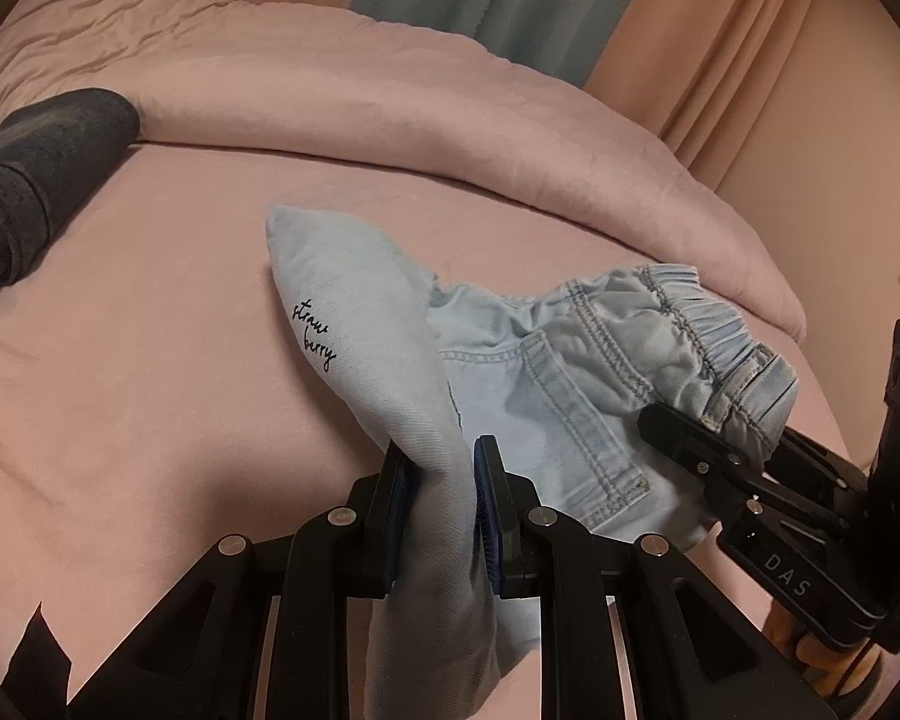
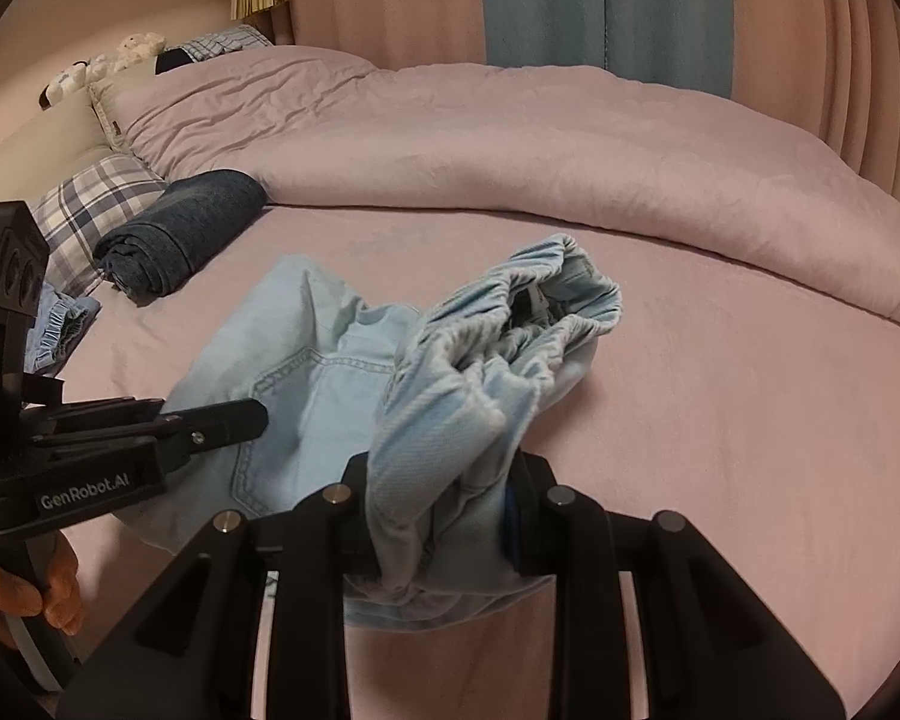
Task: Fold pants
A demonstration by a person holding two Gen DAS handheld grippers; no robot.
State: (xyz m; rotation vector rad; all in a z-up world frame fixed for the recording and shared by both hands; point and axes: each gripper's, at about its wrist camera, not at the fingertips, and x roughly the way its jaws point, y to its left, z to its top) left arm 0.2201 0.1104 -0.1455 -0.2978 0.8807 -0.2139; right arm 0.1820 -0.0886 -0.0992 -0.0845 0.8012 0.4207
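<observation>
Light blue denim pants [image 1: 558,384] with an elastic waistband and "strawberry" script lie bunched on the pink bed sheet [image 1: 150,330]. My left gripper [image 1: 438,516] is shut on a leg fold of the pants. My right gripper [image 2: 444,516] is shut on the gathered waistband end [image 2: 510,330]. In the left wrist view the right gripper [image 1: 708,438] shows at the right, clamped on the waistband. In the right wrist view the left gripper [image 2: 234,420] shows at the left against the pants [image 2: 306,372], with a hand on its handle.
A folded dark denim garment [image 2: 180,234] lies at the far left of the bed, also in the left wrist view [image 1: 42,174]. A pink duvet [image 2: 510,150] is heaped along the back. A plaid pillow [image 2: 90,204] and another light blue garment [image 2: 60,324] lie at left.
</observation>
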